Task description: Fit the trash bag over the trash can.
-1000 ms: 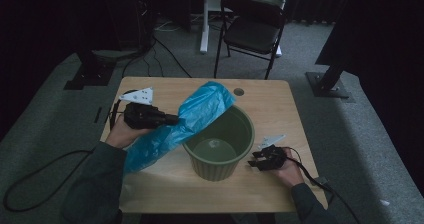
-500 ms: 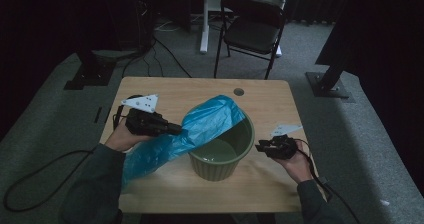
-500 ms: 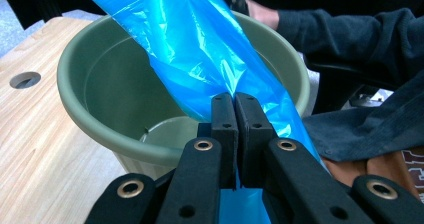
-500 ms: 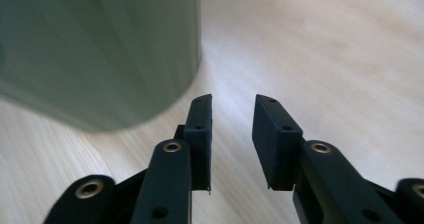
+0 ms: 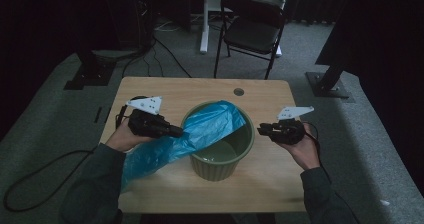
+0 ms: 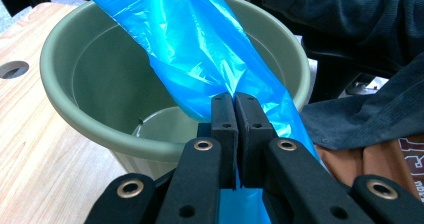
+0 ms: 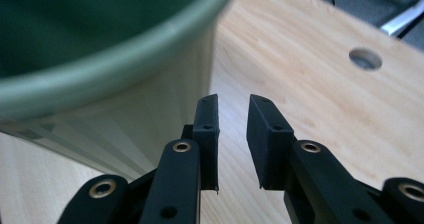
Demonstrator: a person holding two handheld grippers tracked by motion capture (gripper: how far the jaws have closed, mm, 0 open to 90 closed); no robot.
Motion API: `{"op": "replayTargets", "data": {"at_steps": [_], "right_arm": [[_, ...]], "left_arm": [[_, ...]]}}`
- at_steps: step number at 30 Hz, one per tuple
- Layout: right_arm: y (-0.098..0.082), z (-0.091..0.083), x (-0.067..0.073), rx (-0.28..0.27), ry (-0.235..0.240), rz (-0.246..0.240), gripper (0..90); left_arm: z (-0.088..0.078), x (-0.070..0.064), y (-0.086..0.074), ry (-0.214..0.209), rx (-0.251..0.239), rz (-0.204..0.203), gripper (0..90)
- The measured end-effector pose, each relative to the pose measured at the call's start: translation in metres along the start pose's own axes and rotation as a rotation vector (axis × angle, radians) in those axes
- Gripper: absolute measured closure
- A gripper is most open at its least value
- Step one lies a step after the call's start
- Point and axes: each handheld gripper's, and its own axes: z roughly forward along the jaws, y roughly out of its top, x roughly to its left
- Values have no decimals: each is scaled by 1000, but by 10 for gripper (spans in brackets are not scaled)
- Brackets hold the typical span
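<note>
A person seated at a wooden desk (image 5: pixel 165 91) worked w/ a hand-held gripper in each hand. The left hand-held gripper (image 5: pixel 176 132) had its jaws pressed together on a blue plastic bag (image 5: pixel 200 131), pinching the film just at the near-left rim of a green bucket (image 5: pixel 246 141); in the left gripper view the bag (image 6: pixel 210 59) ran from between the jaws up and across the bucket's (image 6: pixel 65 84) mouth. In the high view one end of the bag lay draped over the rim and partly inside the bucket, while the rest trailed down-left across the desk toward the person's left sleeve (image 5: pixel 95 184).

The right hand-held gripper (image 5: pixel 261 129) was held above the desk just beside the bucket's right side, apart from it, jaws pointed at the rim. Its jaws had just been closing, w/ a narrow gap left and nothing between them; the right gripper view showed the bucket wall (image 7: pixel 125 104) close to the left jaw.

The bucket stood upright near the desk's middle. A round cable hole (image 5: pixel 239 91) sat at the desk's far edge; a folding chair (image 5: pixel 252 31) stood beyond.
</note>
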Motion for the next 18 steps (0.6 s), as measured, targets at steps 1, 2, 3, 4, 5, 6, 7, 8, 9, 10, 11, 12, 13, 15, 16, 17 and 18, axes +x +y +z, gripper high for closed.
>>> {"op": "replayTargets", "data": {"at_steps": [1, 2, 3, 4, 5, 6, 7, 8, 9, 10, 11, 12, 13, 15, 16, 17, 18], "right_arm": [[5, -3, 2, -3, 0, -8, 749], [10, -5, 2, -10, 1, -20, 748], [14, -8, 3, -15, -1, -26, 748], [19, -10, 4, -21, -3, -32, 743], [19, -10, 4, -21, -3, -32, 743], [22, -11, 4, -27, -2, -40, 735], [30, -13, 6, -36, -3, -51, 730], [34, -14, 6, -40, 1, -56, 730], [37, -14, 7, -46, 2, -60, 730], [41, -14, 8, -50, 5, -64, 732], [41, -14, 8, -50, 5, -64, 732], [44, -14, 9, -54, 8, -67, 734], [52, -12, 12, -62, 16, -79, 740], [58, -9, 13, -68, 31, -84, 740], [60, -8, 13, -74, 39, -83, 741], [63, -6, 13, -81, 48, -79, 743], [65, -5, 13, -82, 49, -78, 744]], "left_arm": [[1, 1, 0, -1, 2, 0, 875], [1, 1, 0, -1, 5, -3, 875], [2, 1, 0, 1, 9, -5, 874], [2, 2, 0, 1, 12, -5, 874], [2, 2, 0, 1, 12, -5, 874], [2, 3, 0, -2, 13, -7, 874], [1, 3, 0, -3, 12, -8, 874], [1, 3, 0, -4, 12, -11, 874], [1, 4, 0, -6, 11, -13, 874], [1, 4, 0, -9, 12, -16, 874], [1, 4, 0, -9, 12, -16, 874], [3, 4, 0, -11, 17, -17, 874], [3, 4, 0, -13, 18, -16, 874], [4, 3, 1, -16, 19, -12, 874], [5, 3, 2, -20, 20, -11, 873], [6, 3, 3, -22, 22, -10, 873], [7, 3, 3, -24, 24, -9, 872]]}}
